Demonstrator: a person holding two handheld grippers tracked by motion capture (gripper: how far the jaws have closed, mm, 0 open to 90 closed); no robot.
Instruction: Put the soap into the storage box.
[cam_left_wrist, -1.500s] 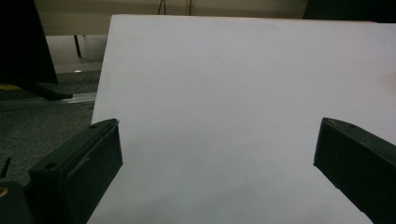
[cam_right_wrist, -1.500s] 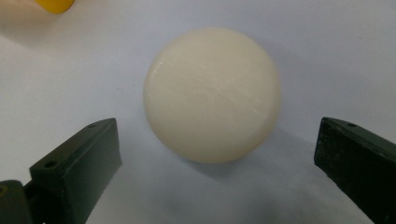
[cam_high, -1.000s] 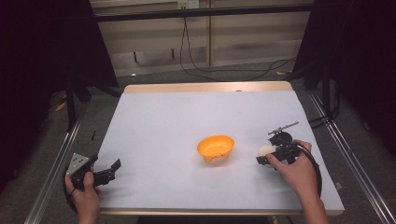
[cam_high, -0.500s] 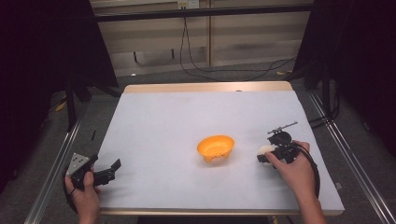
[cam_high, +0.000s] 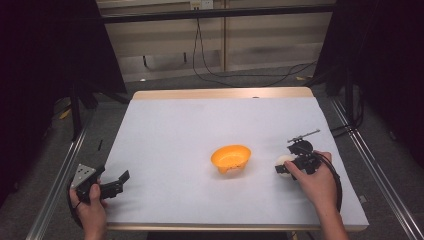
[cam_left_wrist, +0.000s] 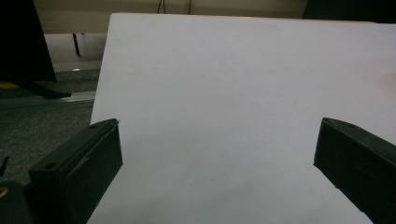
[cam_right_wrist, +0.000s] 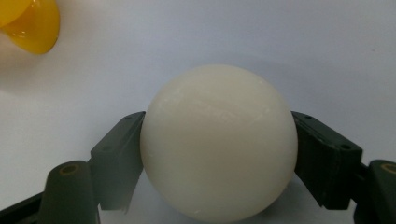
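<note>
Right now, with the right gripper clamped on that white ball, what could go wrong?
1. The white ball is round and smooth, held by the right gripper at two small contact patches; it may squirt out on lifting.
2. The orange bowl sits tilted on the table; a dropped ball could tip it or bounce out.
3. A loose ball may roll off the table's near edge.

Looks like a lab or a test room rigged for recording, not a home. Bare table with a pale wooden edge, covered by a plain white sheet. Black curtains hung at both sides (dark enough to swallow most of the surroundings). Metal rails running along the grey floor beside the table, loose black cables trailing across it toward the far wall.
</note>
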